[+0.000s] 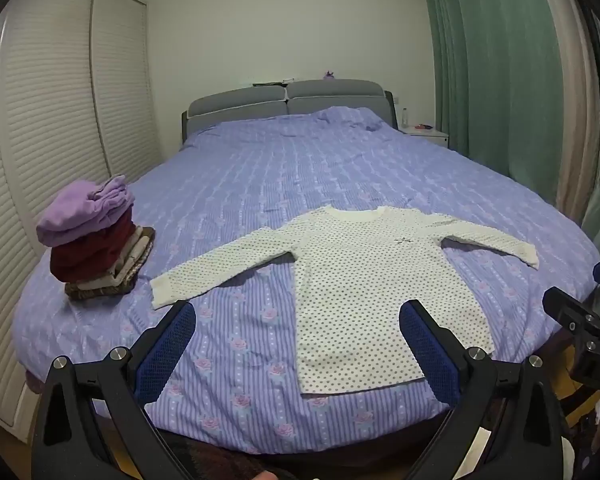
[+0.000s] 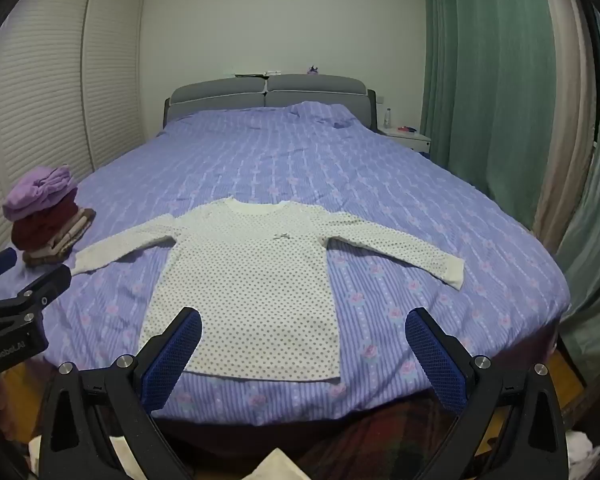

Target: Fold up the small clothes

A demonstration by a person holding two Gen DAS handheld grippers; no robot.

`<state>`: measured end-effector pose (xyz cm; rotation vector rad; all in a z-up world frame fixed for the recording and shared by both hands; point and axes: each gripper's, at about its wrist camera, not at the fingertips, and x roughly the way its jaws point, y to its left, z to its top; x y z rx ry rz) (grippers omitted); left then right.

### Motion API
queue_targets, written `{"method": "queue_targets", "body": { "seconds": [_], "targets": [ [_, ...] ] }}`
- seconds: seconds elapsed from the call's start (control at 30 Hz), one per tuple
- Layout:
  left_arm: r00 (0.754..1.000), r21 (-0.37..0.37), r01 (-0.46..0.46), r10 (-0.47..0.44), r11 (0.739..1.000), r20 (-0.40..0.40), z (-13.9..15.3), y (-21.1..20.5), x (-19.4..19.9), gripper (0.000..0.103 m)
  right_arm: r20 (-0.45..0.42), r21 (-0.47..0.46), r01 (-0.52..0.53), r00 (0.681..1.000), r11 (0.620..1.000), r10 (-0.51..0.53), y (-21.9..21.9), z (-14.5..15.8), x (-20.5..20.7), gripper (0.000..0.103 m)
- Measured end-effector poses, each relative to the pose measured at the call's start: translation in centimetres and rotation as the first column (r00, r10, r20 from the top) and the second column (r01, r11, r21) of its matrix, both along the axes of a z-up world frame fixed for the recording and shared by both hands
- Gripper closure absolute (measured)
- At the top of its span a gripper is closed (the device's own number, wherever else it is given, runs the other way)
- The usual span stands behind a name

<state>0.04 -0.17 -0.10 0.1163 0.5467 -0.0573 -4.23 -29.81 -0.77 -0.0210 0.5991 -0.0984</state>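
Note:
A white long-sleeved shirt with small dark dots lies flat on the purple bedspread, face up, both sleeves spread out, hem toward me. It also shows in the right wrist view. My left gripper is open and empty, hovering above the bed's near edge over the shirt's lower left. My right gripper is open and empty, above the near edge over the shirt's lower right. Neither gripper touches the shirt.
A stack of folded clothes, purple on top and dark red below, sits at the bed's left edge; it also shows in the right wrist view. White louvred wardrobe doors stand left, green curtains right, a nightstand by the headboard.

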Motion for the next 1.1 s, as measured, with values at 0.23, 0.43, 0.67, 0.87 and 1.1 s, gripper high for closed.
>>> {"method": "queue_targets", "body": {
  "seconds": [0.23,0.43,0.67,0.87,1.1],
  "targets": [
    [1.000,-0.020,-0.003,0.002,1.000,-0.017,0.0,-0.2,0.5,0.000,-0.009,-0.002,0.005,1.000,1.000,-0.005,-0.1,-0.1,0.1,0.000],
    [1.000,-0.019,0.010,-0.010,1.000,0.007,-0.1,-0.4,-0.4,0.000,-0.010,0.008,-0.002,1.000,1.000,0.002,0.7,0.2,0.4,0.000],
    [1.000,-0.021,0.014,-0.014,1.000,0.010,0.1,0.2,-0.2,0.000,-0.006,0.014,-0.002,1.000,1.000,0.002,0.2,-0.1,0.2,0.000],
    [1.000,-0.015,0.019,-0.018,1.000,0.014,0.3,0.1,-0.1,0.000,-0.004,0.015,-0.004,1.000,1.000,0.004,0.3,-0.3,0.1,0.000],
    [1.000,-0.018,0.019,-0.018,1.000,0.022,0.4,0.2,-0.3,0.000,-0.005,0.016,-0.005,1.000,1.000,0.005,0.3,-0.2,0.1,0.000]
  ]
}}
